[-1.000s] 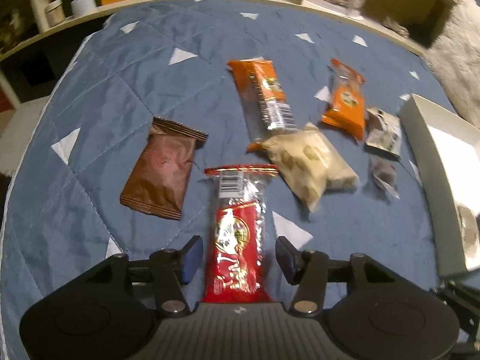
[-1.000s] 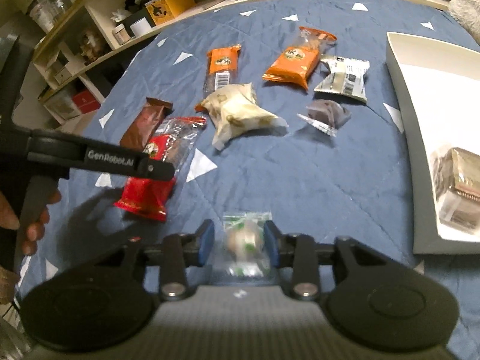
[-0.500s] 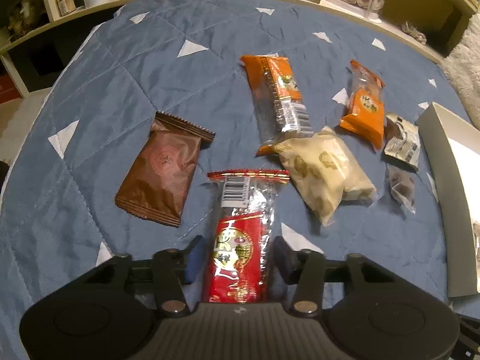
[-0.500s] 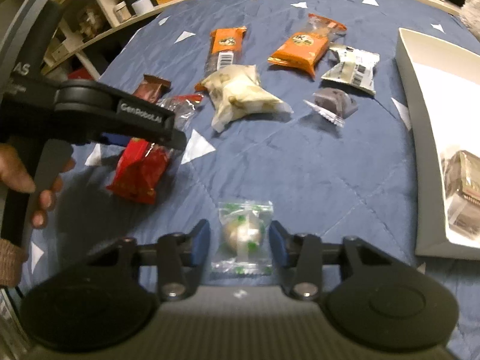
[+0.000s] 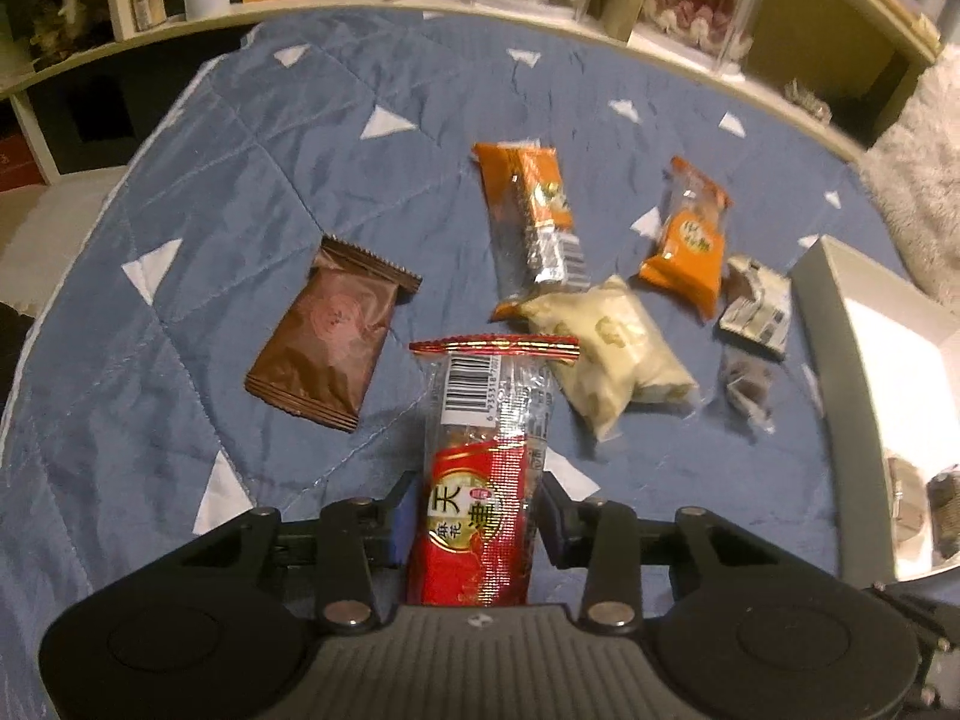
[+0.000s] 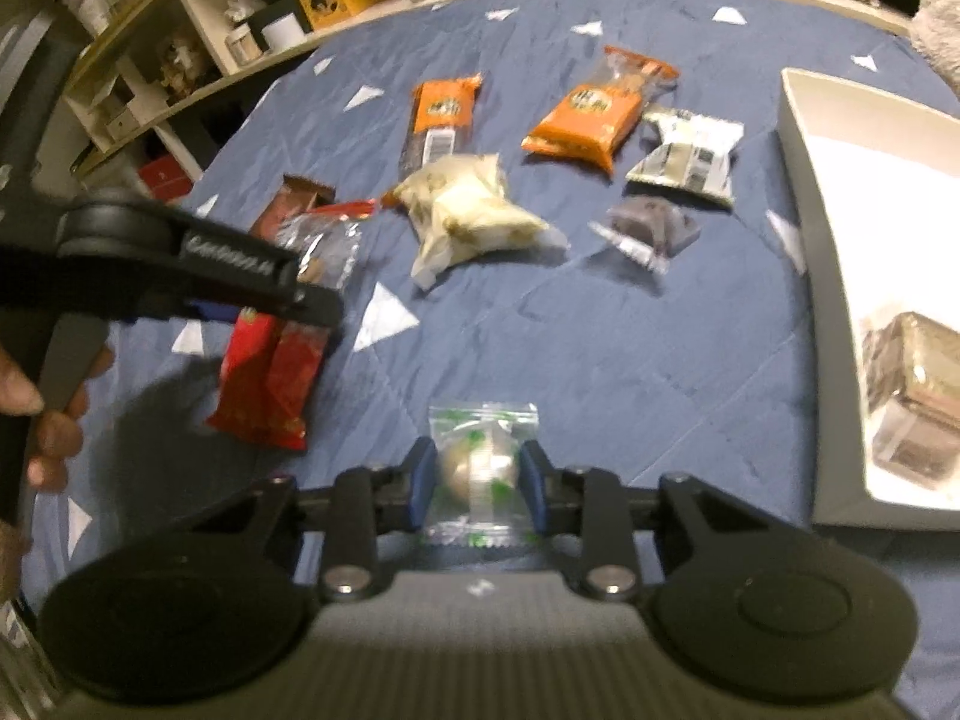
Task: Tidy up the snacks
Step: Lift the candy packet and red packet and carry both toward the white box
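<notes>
The red snack pack (image 5: 477, 474) was clamped between the fingers of the left gripper (image 5: 474, 525), jaws just finished closing on its lower half, its clear barcode end sticking out ahead over the blue quilt (image 5: 228, 192). In the right wrist view the same pack (image 6: 270, 378) hung under the left gripper (image 6: 252, 306), its red bottom end close to the quilt; whether it touched, I could not tell. The right gripper (image 6: 477, 483) had closed too, its blue fingers (image 6: 420, 480) pinching a small clear packet with green print (image 6: 480, 468) around a round pale sweet, down at the near edge of the quilt.

Beyond the red pack, a brown pouch (image 5: 333, 339) lay flat toward the left side. Mid-quilt sat a cream-coloured bag (image 5: 606, 360), touching a long orange bar wrapper (image 5: 531, 222) behind it. Further right lay an orange packet (image 5: 690, 246), then a silver-and-black packet (image 5: 756, 306), and just nearer than that a small dark sweet in clear wrap (image 5: 747, 381). A white box (image 6: 840, 276) stood along the right edge of the quilt, with a wrapped brownish snack (image 6: 918, 390) inside at its near end. A hand (image 6: 51, 414) gripped the left gripper's handle at the far left of the right wrist view.
</notes>
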Demonstrator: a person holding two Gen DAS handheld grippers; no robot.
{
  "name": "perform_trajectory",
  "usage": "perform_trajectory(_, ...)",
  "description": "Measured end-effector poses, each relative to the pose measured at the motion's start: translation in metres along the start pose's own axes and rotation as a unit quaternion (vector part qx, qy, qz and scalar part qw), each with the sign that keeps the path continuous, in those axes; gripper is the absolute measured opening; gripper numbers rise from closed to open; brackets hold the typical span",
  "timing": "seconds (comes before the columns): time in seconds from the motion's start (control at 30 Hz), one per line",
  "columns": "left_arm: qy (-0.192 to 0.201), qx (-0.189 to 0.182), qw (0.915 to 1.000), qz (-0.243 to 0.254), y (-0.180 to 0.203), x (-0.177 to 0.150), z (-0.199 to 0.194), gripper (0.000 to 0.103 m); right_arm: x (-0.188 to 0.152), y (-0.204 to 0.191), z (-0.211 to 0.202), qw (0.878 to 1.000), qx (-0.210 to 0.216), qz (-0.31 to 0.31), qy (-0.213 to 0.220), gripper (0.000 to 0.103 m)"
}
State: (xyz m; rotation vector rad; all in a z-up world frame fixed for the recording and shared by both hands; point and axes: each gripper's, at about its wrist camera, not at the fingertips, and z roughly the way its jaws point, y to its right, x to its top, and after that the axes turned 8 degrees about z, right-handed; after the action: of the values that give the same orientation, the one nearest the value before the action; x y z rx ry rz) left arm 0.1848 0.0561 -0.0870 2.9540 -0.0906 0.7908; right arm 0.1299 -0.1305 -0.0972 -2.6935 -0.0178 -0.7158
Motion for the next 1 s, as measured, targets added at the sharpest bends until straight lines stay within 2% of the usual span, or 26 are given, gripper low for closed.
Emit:
perform_trajectory(0.6,0.103,-0.045,0.9933,-0.025,0.021,0.000,-0.070,0.042,0.033,0.012,-0.061,0.995,-0.007,-0.003,0.096,0.036)
perform_trajectory(0.8,0.119,-0.071,0.9902,-0.018,0.048,0.007,-0.083,0.042,0.043,0.030,-0.089,0.993,-0.016,-0.003,0.117,0.036)
perform_trajectory(1.0,0.128,-0.096,0.9871,0.009,0.093,0.012,-0.091,0.042,0.046,0.061,-0.117,0.990,-0.042,0.010,0.136,0.036)
